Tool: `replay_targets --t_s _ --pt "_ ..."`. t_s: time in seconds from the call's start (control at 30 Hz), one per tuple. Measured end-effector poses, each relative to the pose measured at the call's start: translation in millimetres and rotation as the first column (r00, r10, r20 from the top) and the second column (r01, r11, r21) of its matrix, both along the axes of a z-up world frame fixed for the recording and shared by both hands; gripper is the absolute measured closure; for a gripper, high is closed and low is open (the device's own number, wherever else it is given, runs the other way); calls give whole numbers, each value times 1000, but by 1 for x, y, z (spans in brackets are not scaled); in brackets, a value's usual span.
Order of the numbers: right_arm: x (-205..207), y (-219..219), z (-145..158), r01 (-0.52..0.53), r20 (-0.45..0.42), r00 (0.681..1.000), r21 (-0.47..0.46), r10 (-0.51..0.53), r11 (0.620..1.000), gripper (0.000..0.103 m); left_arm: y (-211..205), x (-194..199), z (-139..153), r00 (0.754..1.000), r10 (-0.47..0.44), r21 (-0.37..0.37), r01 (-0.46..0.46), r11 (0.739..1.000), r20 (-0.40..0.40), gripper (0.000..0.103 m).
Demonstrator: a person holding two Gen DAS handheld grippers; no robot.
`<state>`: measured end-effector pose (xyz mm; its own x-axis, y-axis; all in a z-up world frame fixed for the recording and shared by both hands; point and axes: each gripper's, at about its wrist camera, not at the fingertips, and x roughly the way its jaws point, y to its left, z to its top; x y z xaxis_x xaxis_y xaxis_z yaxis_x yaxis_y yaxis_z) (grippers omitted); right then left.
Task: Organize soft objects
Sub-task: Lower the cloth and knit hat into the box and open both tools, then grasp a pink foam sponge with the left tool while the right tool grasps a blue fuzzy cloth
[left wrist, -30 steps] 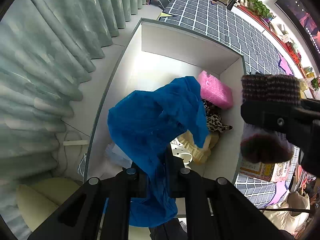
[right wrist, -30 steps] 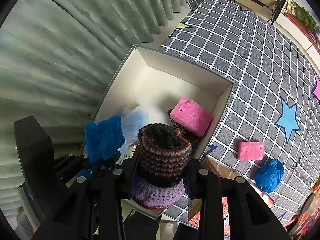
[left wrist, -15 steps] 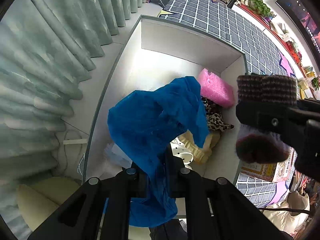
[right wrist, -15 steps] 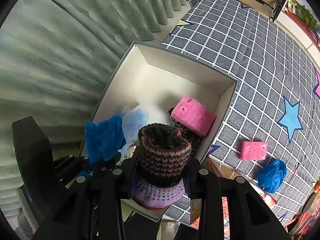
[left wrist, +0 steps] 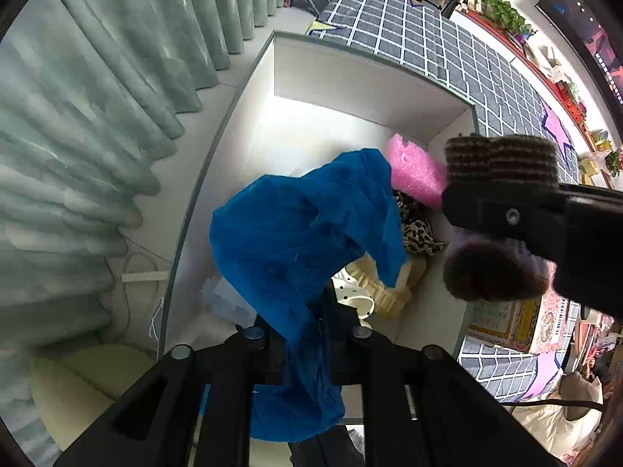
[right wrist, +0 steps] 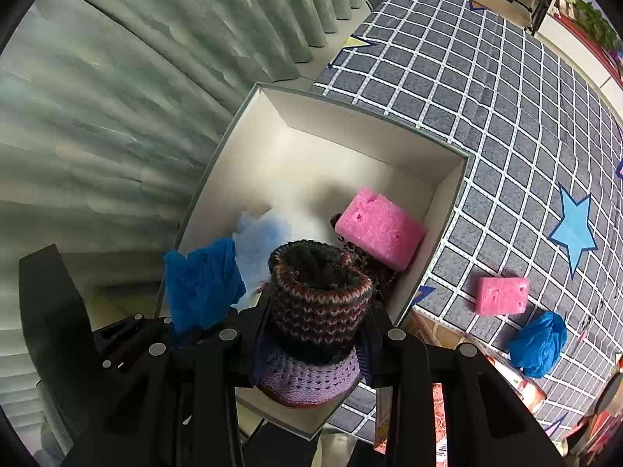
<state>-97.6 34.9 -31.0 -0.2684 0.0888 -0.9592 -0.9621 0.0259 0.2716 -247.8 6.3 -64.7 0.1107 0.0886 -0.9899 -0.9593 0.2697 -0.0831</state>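
My left gripper (left wrist: 298,321) is shut on a crumpled blue plastic bag (left wrist: 303,229) and holds it above the near end of a white open box (left wrist: 350,78). My right gripper (right wrist: 311,319) is shut on a knitted brown-and-purple hat (right wrist: 317,311), held above the box's near right side; it also shows in the left wrist view (left wrist: 502,159). In the box lie a pink foam block (right wrist: 379,227), a leopard-print cloth (left wrist: 418,229), a cream item (left wrist: 383,286) and pale blue plastic (right wrist: 264,233).
The box (right wrist: 447,202) sits at the edge of a grey checked mat (right wrist: 506,97) with blue stars. On the mat lie another pink foam block (right wrist: 502,295) and a blue bag (right wrist: 539,344). Green curtains (right wrist: 155,78) hang to the left.
My right gripper with the hat has moved left, further over the box. The left gripper and blue bag have stayed put.
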Motion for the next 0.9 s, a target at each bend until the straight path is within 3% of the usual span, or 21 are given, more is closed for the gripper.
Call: replay_targets --t_s 0.07,0.1,0.13,0.17,0.23,0.43,0.63,0.73,0.9 --pt "0 1 1 -4 -6 1000 3 4 1000 53 -1 0 3 1000 5 13 -5 1000 7 44" --pt "1 0 3 2 -8 1000 8 -2 1000 50 -1 0 4 1000 7 17 -7 1000 16 34" --pt "2 0 4 7 -11 1000 12 -7 1000 40 -1 0 6 1000 11 23 -11 1000 24 16" --pt "5 0 6 17 -15 1000 12 -17 1000 17 -2 -1 9 999 19 37 -20 999 36 7" --pt "13 0 11 51 -13 999 23 -51 998 5 -2 -4 14 997 29 50 -33 998 75 0" --pt "62 -9 40 172 -61 984 67 -168 983 5 3 1 33 987 45 63 -55 996 153 0" --pt "145 -29 51 330 6 943 90 -332 940 5 12 35 55 979 -24 77 8 997 204 0" --pt "189 -49 29 425 88 900 48 -428 904 5 10 57 61 971 -61 57 49 997 231 0" --pt "238 -85 -37 528 182 842 -82 -509 845 5 3 95 64 967 -117 19 116 993 228 0"
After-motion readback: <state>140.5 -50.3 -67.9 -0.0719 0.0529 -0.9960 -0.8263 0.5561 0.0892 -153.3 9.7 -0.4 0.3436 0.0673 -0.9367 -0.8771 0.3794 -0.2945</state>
